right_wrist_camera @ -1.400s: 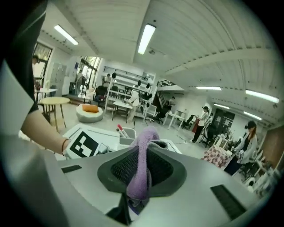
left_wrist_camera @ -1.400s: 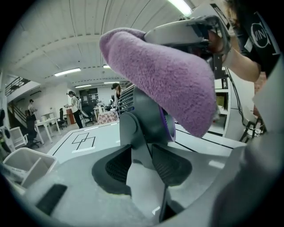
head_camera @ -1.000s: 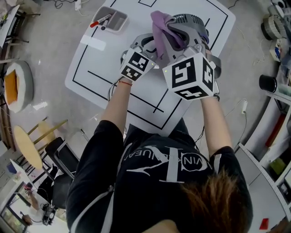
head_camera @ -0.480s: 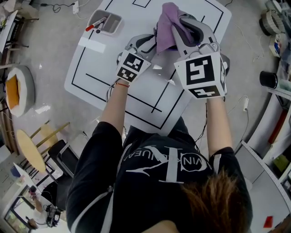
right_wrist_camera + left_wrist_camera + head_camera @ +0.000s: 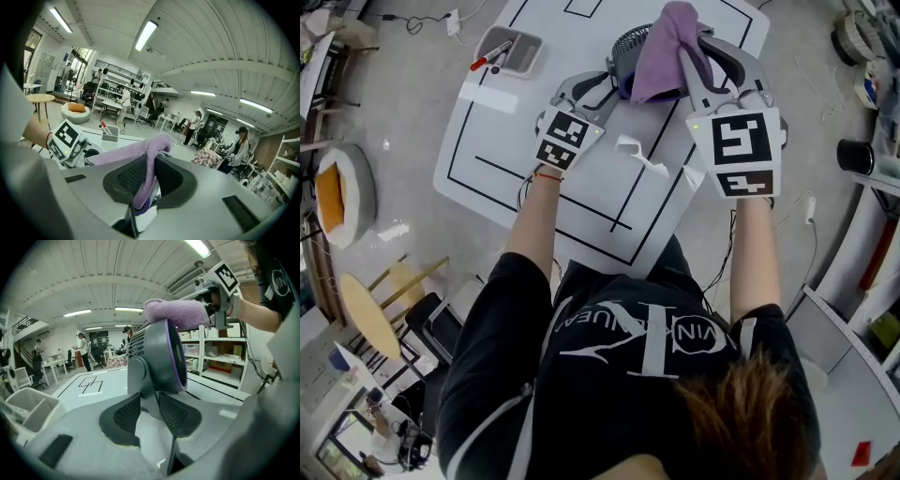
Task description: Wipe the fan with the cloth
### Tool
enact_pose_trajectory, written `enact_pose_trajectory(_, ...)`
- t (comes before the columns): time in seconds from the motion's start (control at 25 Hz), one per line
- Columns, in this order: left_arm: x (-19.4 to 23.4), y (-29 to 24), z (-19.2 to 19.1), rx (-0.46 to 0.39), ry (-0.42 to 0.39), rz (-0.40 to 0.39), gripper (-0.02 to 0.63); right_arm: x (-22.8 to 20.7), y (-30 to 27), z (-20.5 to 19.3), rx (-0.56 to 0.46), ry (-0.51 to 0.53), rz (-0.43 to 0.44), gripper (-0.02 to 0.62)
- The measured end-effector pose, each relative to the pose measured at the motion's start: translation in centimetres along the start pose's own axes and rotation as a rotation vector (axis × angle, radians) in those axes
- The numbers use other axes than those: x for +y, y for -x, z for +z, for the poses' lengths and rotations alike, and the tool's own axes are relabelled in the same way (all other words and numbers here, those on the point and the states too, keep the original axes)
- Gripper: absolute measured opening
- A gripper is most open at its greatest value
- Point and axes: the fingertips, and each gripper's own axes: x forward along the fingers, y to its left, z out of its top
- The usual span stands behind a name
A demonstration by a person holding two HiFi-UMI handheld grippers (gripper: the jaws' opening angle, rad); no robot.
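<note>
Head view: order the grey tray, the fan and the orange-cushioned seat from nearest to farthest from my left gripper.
1. The fan, directly ahead of the left gripper, which clamps its stand.
2. The grey tray, up and to the left on the table.
3. The orange-cushioned seat, far left, off the table.

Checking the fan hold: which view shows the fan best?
Left gripper view: fan in profile, stand between the pads, purple cloth on top. Head view: only its grille, under cloth. Right gripper view: cloth hides nearly all.
</note>
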Motion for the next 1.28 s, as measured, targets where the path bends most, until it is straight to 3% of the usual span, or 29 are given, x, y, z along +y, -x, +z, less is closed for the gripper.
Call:
enact_pose_trajectory(0.52,0.2,0.0,-0.1,-0.002,0.014,0.011,0.124,-3.2,1.2,-5.8,0.071,-0.104,-0.103,0.055)
enact_pose_trajectory(1.28,0.1,-0.2,-0.3,0.001,0.049,0.055,0.12,-1.4,1.1,-13.3,0.158,-0.317,-0.044,0.054)
